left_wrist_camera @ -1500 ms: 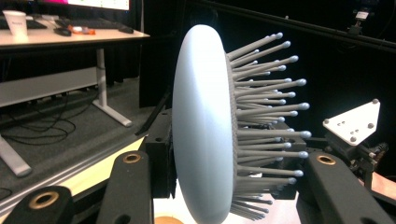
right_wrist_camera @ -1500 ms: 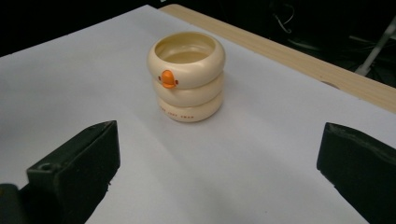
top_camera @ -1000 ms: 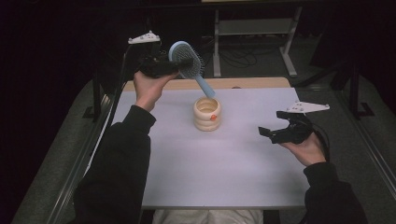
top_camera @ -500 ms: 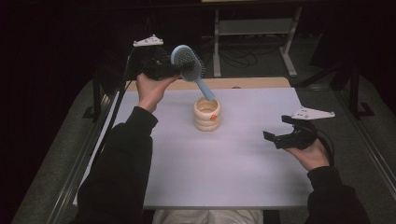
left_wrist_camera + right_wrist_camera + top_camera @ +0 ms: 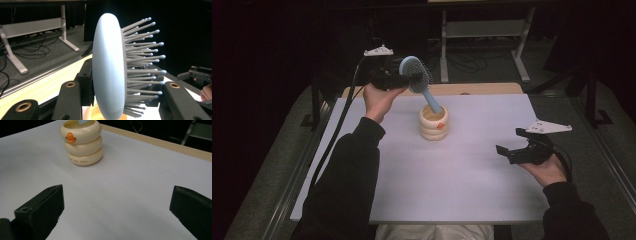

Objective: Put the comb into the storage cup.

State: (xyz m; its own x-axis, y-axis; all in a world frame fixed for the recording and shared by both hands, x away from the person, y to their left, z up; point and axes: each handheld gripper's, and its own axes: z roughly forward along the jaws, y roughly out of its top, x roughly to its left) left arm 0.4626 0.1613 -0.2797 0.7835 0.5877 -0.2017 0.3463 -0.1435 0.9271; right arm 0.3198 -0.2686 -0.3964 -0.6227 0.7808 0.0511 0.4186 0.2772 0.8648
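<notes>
— Since the earlier frame, what moved?

— My left gripper (image 5: 404,76) came lower and a little nearer to the cup, and the brush handle went deeper into it. My right gripper (image 5: 512,150) drew back slightly toward me, low over the surface (image 5: 472,190).

— How do the left fingers stand?

— They are closed on the head of the blue hairbrush (image 5: 416,75). In the left gripper view one finger (image 5: 68,100) presses the smooth back of the brush (image 5: 108,67) and the other sits against the bristle side. On the right, the fingers (image 5: 41,207) stand wide open with nothing between them.

— And the relation that matters for the next move?

— From the left fingers the long axis of the brush runs down and to the right, tilted, not upright. The handle tip is already inside the mouth of the cream duck cup (image 5: 434,123), which stands in the middle of the far half of the surface. So the cup lies below and to the right of my left fingers. I judge the handle must slide further along this slanted line before I let go.

— Which hand is nearer?

— The left, clearly. The right one is well apart from the cup, at the right edge.

— Count, please.

— One hairbrush, one cup, two grippers.
</notes>
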